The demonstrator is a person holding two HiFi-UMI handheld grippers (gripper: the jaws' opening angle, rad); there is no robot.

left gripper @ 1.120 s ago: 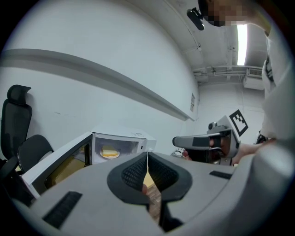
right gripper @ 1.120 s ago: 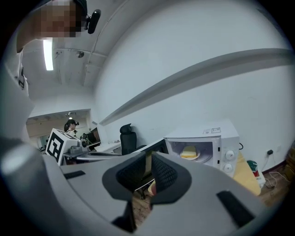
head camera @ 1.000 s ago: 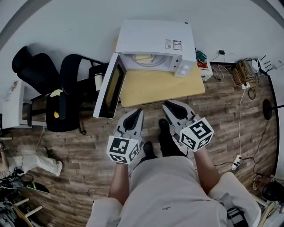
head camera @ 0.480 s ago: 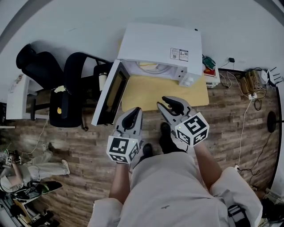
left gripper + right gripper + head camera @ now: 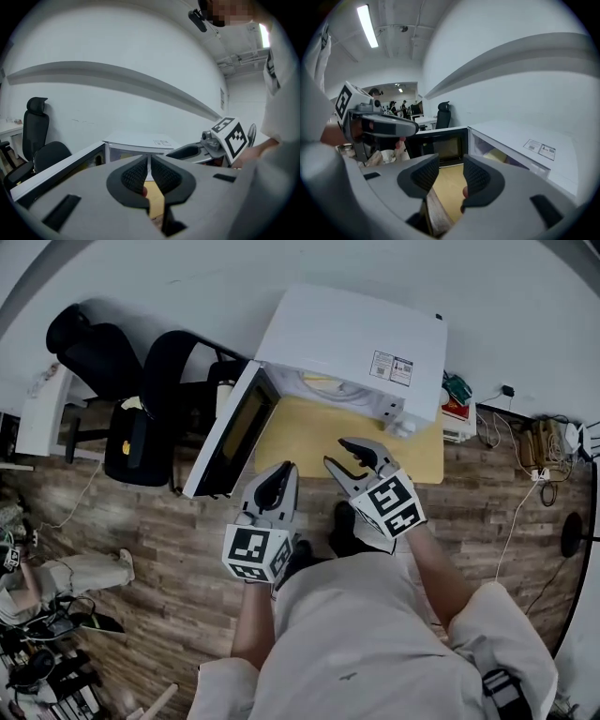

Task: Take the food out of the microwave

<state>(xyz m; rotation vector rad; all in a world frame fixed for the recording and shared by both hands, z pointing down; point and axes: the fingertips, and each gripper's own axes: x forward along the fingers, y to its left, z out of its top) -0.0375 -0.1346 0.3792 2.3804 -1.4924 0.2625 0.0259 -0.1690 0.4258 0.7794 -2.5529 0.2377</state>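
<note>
Right gripper (image 5: 336, 454): jaws apart and just been opening; nothing between the pads (image 5: 476, 176), only table top and floor seen through the gap. Hangs over the table's front edge, pointing towards the microwave.
Left gripper (image 5: 286, 469): jaws all but together, a thin slit left between them in its own view (image 5: 149, 159); nothing held. Beside the right gripper, just off the table's front edge and near the door's free end.
Floor (image 5: 141, 549): wood-plank pattern; much of the near part is covered by the person's body.
Microwave (image 5: 347, 334): white, on the far side of the table against the wall. From the head view mostly its top shows; the cavity is a narrow strip under the front edge.
Table (image 5: 309, 432): light yellow top, bare between microwave and grippers; legs hidden.
Door (image 5: 230, 432): swung fully open to the left, dark window facing the table.
Office chairs (image 5: 173, 381): two, black, left of the door; partly overlapping, hard to separate.
Food (image 5: 323, 382): still inside the cavity; only a pale yellow edge shows, kind and container not readable. Right gripper view gives the same yellow patch (image 5: 497, 154), cut off by the cavity frame.
Label (image 5: 391, 367): on the microwave top; print too small to read.
</note>
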